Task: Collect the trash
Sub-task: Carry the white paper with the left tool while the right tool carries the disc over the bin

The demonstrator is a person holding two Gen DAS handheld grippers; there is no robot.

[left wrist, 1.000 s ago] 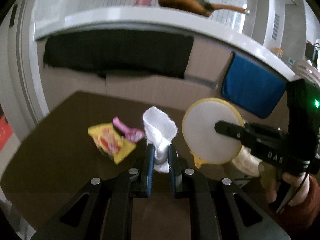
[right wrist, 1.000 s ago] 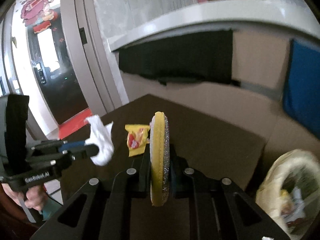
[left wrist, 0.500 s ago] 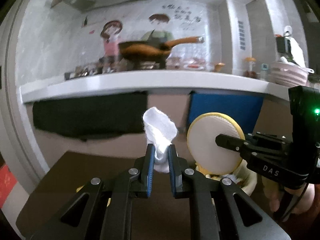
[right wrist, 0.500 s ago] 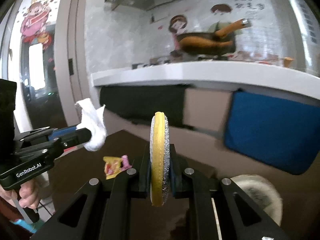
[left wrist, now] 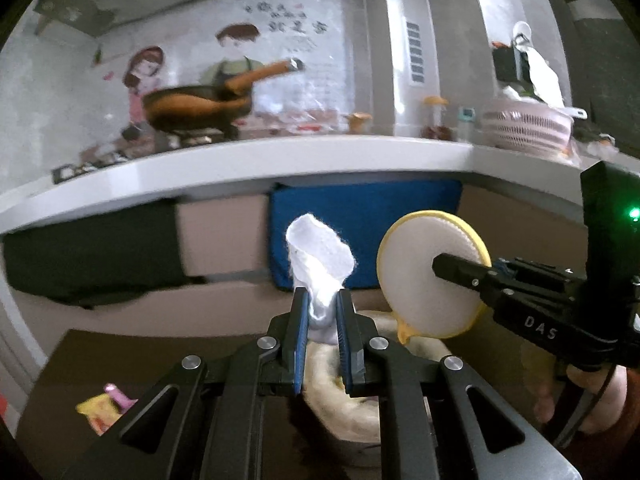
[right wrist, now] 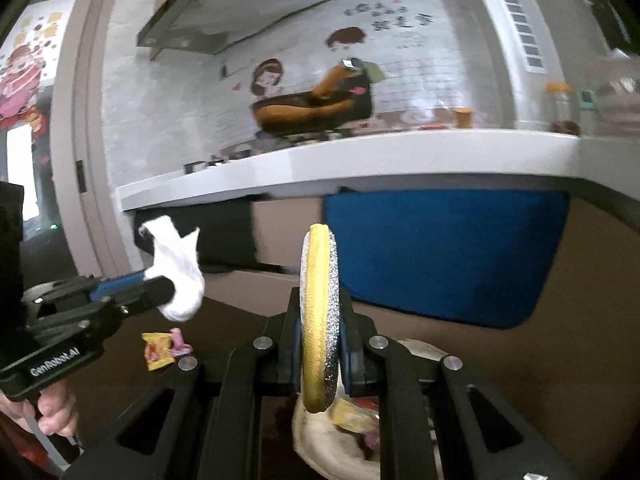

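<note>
Left wrist view shows your left gripper (left wrist: 322, 316) clenched on a crumpled white tissue (left wrist: 320, 258), which sticks up out of the jaws with only its lower end pinched between the blue pads. Your right gripper (right wrist: 320, 320) grasps a round yellow-rimmed sponge pad (right wrist: 319, 312) edge-on, squeezed near its lower half, so most of the disc stands above the jaws.

Both pieces hang over the near rim of the pale basket (left wrist: 348, 412) on the dark table (left wrist: 68, 360), just below and ahead of your jaws. If you let go from here, the tissue is light and could drift or cling to a pad and land outside the rim; I'd judge lowering it closer first is safer. The disc could strike the rim and roll off across the table if dropped on its edge. The two grippers sit close side by side, so a hurried release might knock one against the other.

One yellow wrapper (right wrist: 158, 350) with a pink scrap (right wrist: 179, 340) beside it lies on the far left of the table, well apart from the basket and from both jaws, not yet collected.
</note>
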